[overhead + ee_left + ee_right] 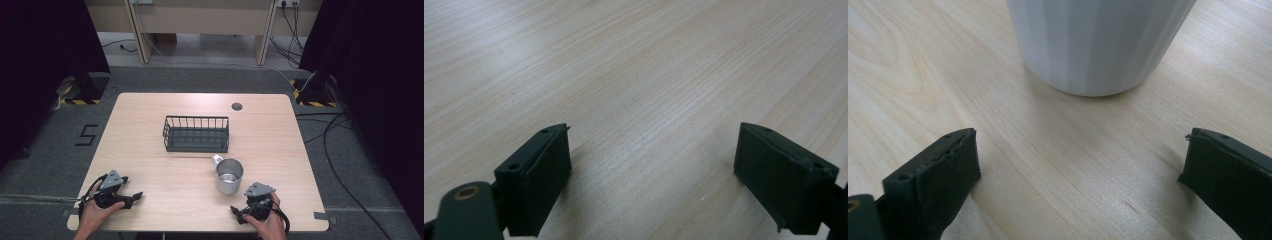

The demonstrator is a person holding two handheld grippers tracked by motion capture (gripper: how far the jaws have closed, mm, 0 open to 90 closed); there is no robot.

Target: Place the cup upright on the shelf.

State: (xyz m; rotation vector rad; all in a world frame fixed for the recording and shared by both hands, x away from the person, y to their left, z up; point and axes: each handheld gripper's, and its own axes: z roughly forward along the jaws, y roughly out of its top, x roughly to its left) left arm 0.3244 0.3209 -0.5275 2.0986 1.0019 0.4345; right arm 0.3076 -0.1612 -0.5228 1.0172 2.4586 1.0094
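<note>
I've got the right claw point(248, 210) low at the near edge of the tabletop point(150, 150), jaws spread wide w/ nothing between them, and the steel mug point(229, 175) standing upright just ahead of it, near the wire basket point(196, 134) but apart from it; the left claw point(131, 197) is parked wide and empty too, well off to the side. To grab it clean I'd ease fwd keeping the mug body centred between the pads point(943, 175), approx mid-height so it won't tip, and steer clear of the handle on the far-left side. I'd only close once both pads flank the wall evenly, bc a one-sided touch would prob just shove it across the wood.
</note>
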